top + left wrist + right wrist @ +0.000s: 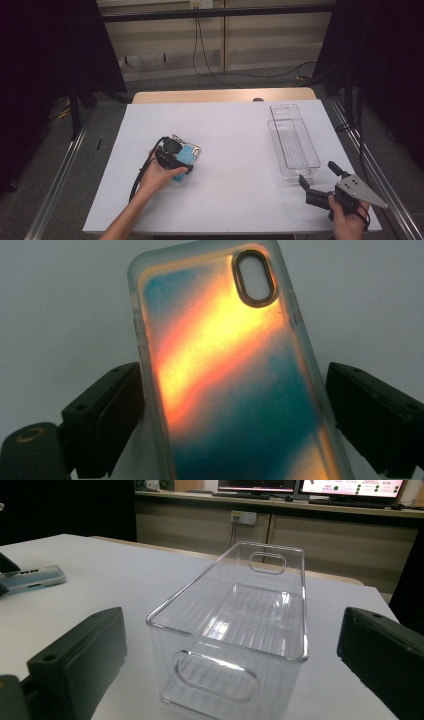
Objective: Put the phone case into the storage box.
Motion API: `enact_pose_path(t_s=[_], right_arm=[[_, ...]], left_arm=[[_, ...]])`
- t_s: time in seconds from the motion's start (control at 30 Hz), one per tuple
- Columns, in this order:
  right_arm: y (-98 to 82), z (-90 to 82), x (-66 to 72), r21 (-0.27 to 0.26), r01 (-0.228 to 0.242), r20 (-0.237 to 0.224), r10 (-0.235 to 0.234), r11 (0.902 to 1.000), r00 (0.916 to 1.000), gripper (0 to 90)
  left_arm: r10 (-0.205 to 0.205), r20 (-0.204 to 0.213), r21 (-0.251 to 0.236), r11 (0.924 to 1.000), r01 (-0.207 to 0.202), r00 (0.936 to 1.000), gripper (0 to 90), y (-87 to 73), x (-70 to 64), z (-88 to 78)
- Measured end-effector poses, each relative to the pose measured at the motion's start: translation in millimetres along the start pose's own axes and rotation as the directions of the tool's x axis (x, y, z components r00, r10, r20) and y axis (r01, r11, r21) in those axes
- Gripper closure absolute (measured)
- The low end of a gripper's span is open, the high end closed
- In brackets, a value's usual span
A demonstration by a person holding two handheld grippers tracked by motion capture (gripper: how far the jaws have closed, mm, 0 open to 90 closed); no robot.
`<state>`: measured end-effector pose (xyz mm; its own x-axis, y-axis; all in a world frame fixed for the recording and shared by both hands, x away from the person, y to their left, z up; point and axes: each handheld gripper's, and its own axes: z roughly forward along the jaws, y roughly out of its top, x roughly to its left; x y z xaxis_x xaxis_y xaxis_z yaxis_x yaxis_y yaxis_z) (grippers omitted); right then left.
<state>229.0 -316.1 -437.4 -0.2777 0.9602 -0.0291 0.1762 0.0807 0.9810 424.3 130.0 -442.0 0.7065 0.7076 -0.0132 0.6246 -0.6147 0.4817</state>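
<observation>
On the white table [225, 150], left of centre, lies a thin iridescent teal-and-orange plastic phone case [225, 375]. The left gripper [235, 415] straddles it, jaws spread beside both long edges, not yet clamped. The case is probably light, glossy and slippery; those edges suit gripping. Its long axis runs away from the gripper, camera cutout farthest. The right gripper [230, 665], released, faces a clear plastic rectangular bin [240, 625].
</observation>
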Motion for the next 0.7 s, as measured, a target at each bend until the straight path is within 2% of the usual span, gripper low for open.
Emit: enact_pose_path(t_s=[0.7], right_arm=[[-0.3, 1.2, -0.8, 0.003, -0.003, -0.004, 0.003, 1.0, 1.0, 0.0]], left_arm=[[0.001, 0.0, 0.007, 1.0, -0.001, 1.0, 16.6, 2.1, -1.7, -3.9]])
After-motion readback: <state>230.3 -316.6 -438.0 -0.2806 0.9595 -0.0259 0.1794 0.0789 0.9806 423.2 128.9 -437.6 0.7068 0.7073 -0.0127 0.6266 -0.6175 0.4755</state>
